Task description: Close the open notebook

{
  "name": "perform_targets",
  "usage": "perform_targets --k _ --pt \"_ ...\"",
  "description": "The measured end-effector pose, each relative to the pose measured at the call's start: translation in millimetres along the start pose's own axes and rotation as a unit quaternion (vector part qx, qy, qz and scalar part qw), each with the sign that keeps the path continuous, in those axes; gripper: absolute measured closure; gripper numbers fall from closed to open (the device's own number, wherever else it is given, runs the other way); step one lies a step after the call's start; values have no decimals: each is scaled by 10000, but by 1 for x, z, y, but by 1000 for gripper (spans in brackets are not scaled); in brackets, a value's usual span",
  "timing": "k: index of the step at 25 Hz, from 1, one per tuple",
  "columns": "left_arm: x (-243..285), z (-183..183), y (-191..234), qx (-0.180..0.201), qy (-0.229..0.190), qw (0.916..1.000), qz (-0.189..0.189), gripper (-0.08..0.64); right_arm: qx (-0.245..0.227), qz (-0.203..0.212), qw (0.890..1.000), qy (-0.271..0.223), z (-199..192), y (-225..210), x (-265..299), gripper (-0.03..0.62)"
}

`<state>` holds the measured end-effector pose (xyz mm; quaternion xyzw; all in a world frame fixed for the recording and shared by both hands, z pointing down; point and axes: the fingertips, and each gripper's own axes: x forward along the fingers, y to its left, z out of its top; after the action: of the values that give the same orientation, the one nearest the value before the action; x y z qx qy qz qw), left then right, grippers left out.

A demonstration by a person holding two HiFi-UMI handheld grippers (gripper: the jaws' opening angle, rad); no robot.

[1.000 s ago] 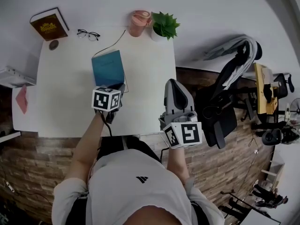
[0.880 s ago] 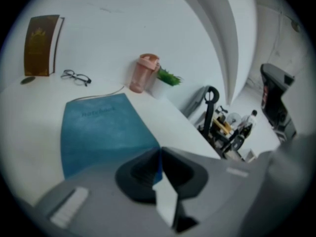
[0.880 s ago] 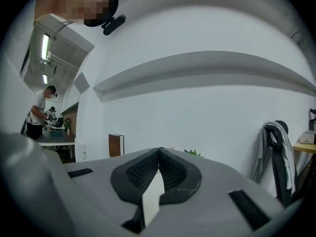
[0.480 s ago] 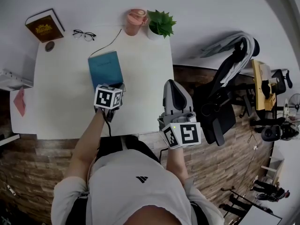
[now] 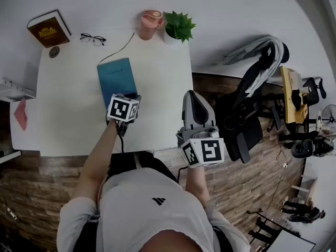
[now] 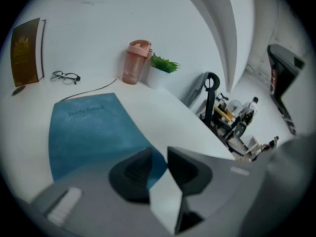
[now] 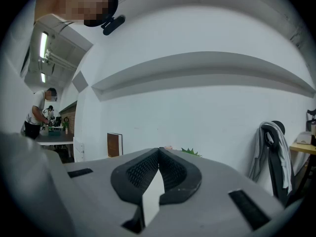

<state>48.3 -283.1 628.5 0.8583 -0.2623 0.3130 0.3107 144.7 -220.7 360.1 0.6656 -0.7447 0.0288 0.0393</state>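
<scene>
The teal notebook (image 5: 116, 77) lies closed and flat on the white table (image 5: 68, 125), its cover (image 6: 91, 132) facing up. My left gripper (image 5: 136, 96) points down at the notebook's near right corner. Its jaws (image 6: 159, 157) are opening, with a narrow gap between the pads. The blue corner shows through the gap, and the pads do not press on it. My right gripper (image 5: 193, 94) hangs beside the table's right edge and points about level. In the right gripper view the right gripper (image 7: 159, 152) is shut with nothing between its pads.
At the back of the table are a brown book (image 5: 49, 28), glasses (image 5: 92, 38), a pink bottle (image 5: 148, 24) and a potted plant (image 5: 178, 26). A thin cable (image 5: 118, 49) runs to the notebook. A black office chair (image 5: 252, 119) stands right of the table.
The left gripper's marker cube has turned a little at the notebook's corner. The notebook stays closed and flat. The right gripper has kept still.
</scene>
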Motion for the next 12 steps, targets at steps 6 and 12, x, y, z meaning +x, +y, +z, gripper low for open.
perform_targets --k 6,12 --pt "0 0 -3 59 -24 9999 -82 443 -8 59 10000 -24 1 2 0 603" --pt "-13 3 -6 -121 -349 9992 -139 445 -4 138 9999 -62 3 4 0 603"
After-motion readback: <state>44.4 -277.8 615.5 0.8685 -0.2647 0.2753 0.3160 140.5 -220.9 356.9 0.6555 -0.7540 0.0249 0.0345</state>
